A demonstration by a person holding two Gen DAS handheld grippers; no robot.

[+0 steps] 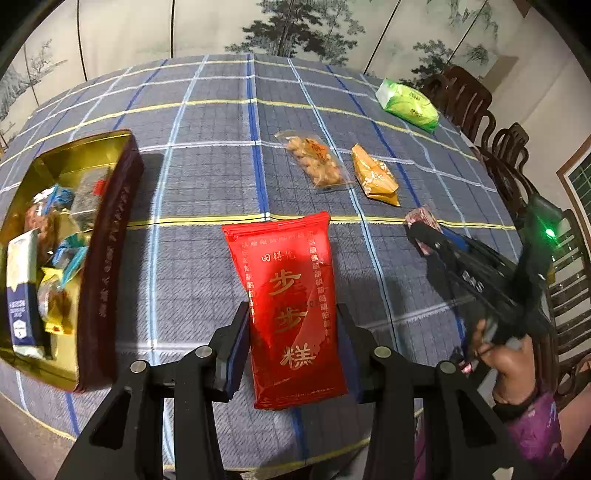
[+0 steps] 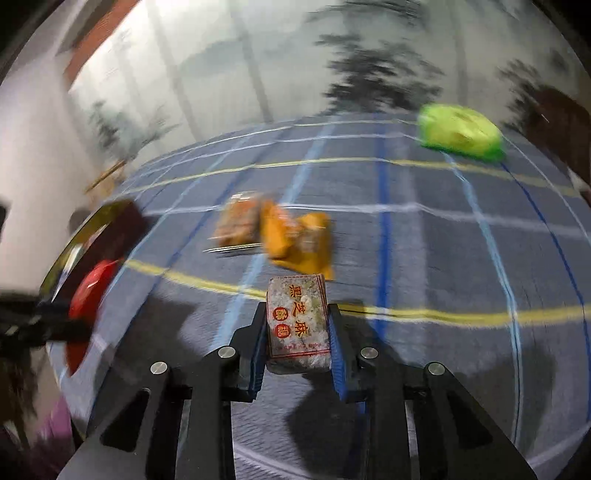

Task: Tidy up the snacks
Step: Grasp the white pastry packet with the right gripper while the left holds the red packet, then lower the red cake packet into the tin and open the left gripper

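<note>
My left gripper (image 1: pixel 293 332) is shut on a red snack packet (image 1: pixel 288 295) with gold characters and holds it above the checked tablecloth. My right gripper (image 2: pixel 297 332) is shut on a small grey sesame-candy block (image 2: pixel 298 325) above the cloth; it also shows in the left wrist view (image 1: pixel 424 230). A gold tin box (image 1: pixel 66 354) with a dark red side holds several snacks at the left. A clear packet of fried snacks (image 1: pixel 314 160), an orange packet (image 1: pixel 375 175) and a green packet (image 1: pixel 406 105) lie on the table.
The table carries a blue-grey checked cloth (image 1: pixel 207 155). Dark wooden chairs (image 1: pixel 506 147) stand along its right side. A painted folding screen (image 1: pixel 295 26) stands behind it. The right wrist view is motion-blurred; the tin box (image 2: pixel 110 225) shows at its left.
</note>
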